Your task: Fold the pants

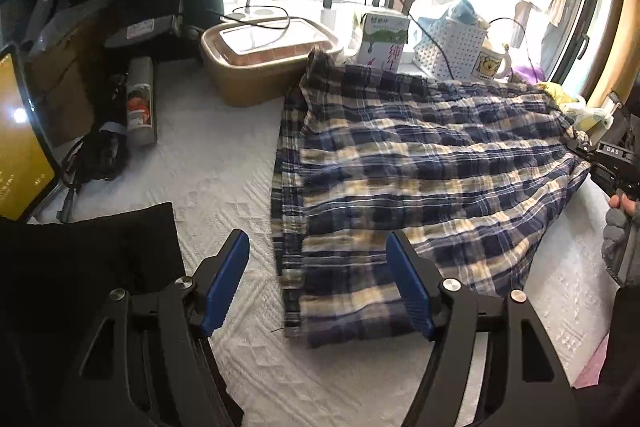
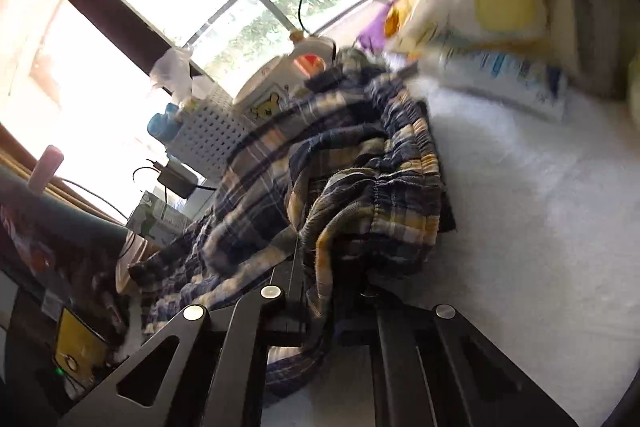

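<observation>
"DAS" in white letters on the black body of the right gripper point(image 1: 576, 146). Carton point(image 1: 383, 39) by the window carries green and red Chinese print, not legible. Label on the spray can point(image 1: 140, 101) is too blurred to read.

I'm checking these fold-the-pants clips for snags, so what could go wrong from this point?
1. The right gripper is shut on the gathered waistband of the blue-and-cream plaid cotton pants; bunched cloth may slip out or fold crooked.
2. The far edge of the pants lies against the white milk carton and the white perforated plastic basket, so a pull could topple them.
3. The left gripper is open over the hem, holding nothing.
</observation>
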`<action>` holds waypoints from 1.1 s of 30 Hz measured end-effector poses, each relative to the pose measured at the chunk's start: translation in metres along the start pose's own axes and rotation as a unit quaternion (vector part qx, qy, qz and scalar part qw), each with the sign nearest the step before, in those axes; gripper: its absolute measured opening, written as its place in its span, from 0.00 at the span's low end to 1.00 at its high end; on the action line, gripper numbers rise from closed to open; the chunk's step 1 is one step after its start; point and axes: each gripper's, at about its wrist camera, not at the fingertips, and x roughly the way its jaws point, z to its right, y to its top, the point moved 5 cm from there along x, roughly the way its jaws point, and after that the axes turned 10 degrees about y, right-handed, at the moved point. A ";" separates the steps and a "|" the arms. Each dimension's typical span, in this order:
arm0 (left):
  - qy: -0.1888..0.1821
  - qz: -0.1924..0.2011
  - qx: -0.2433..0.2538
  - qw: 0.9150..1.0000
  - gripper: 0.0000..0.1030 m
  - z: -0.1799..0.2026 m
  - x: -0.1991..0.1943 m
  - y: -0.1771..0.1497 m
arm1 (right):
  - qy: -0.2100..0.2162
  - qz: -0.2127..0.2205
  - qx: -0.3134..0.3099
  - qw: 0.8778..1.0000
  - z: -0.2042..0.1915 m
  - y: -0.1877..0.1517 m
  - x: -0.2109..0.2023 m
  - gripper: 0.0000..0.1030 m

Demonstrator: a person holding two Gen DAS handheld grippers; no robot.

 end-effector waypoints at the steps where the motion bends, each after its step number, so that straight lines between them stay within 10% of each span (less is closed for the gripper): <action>1: -0.002 0.001 0.001 1.000 0.69 0.001 -0.003 0.000 | -0.002 0.004 0.000 1.000 0.002 0.003 -0.007 0.07; 9: -0.031 -0.008 0.014 0.999 0.69 0.023 0.002 0.002 | -0.026 -0.029 0.004 0.999 0.024 -0.005 -0.014 0.16; 13: -0.041 -0.028 0.003 0.999 0.69 0.023 0.019 -0.004 | -0.014 -0.015 -0.003 1.000 0.023 -0.008 -0.021 0.78; 18: -0.055 -0.026 0.007 0.998 0.52 0.023 0.031 -0.005 | -0.039 0.001 0.008 0.999 0.038 -0.007 -0.041 0.78; 22: -0.056 -0.036 0.016 0.998 0.07 0.024 0.046 -0.006 | -0.057 0.014 0.031 0.998 0.054 -0.004 -0.055 0.78; 33: -0.009 -0.050 -0.015 0.999 0.02 -0.022 0.039 -0.015 | -0.054 0.013 0.030 0.998 0.047 0.003 -0.033 0.69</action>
